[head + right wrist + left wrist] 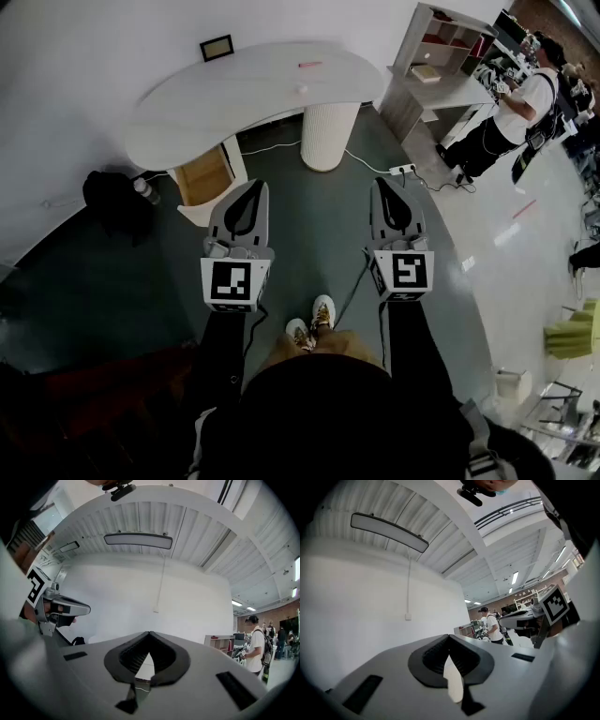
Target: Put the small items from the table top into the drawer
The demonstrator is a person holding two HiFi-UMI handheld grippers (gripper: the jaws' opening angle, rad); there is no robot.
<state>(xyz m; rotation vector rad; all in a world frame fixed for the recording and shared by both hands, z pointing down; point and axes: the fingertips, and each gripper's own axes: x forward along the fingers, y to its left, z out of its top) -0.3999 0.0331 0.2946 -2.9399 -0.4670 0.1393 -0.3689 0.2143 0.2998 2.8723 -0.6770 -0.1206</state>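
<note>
A white curved table (234, 98) stands ahead on a round column (328, 133). On its top lie a small pink item (309, 65) and a tiny pale item (301, 90). Under its left end a wood-coloured drawer (202, 176) stands open. My left gripper (251, 185) and right gripper (389, 183) are held level side by side over the grey floor, well short of the table. Both are shut with nothing between the jaws. The left gripper (449, 637) and the right gripper (149, 633) each face a bare white wall in their own views.
A black framed picture (217, 47) sits at the table's far edge. A black bag (111, 197) and a bottle (145, 190) lie left of the drawer. A power strip (403, 170) with cables lies on the floor. A shelf unit (441, 47) and a person (511, 112) are at the right.
</note>
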